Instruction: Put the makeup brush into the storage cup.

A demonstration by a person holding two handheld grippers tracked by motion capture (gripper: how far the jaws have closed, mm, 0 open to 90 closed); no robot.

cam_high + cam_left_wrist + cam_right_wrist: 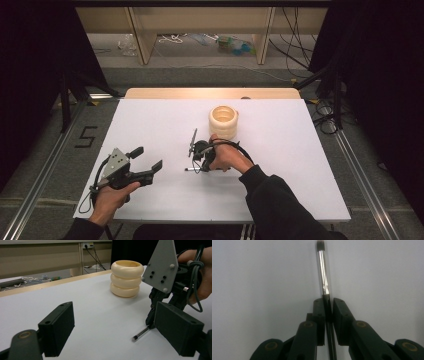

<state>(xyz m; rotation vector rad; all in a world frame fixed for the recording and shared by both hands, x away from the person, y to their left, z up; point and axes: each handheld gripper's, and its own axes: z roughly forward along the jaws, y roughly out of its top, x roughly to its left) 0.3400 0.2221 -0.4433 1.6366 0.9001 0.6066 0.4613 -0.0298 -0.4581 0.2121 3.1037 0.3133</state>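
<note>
Open white desk (150, 120) stretches bare along its left half and near edge, free passage for a hand. A cream ringed holder (223, 121) stands mid-desk, blocking the way just behind the right gripper (191, 159), whose jaws pinch a brush (323, 277).

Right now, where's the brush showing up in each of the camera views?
High view: the brush lies centre table, under the right gripper.
Left gripper view: lower right, its tip on the table.
Right gripper view: centre, running up from between the shut jaws.
Shared landmark: the cream ringed holder, in the high and left gripper views.
</note>
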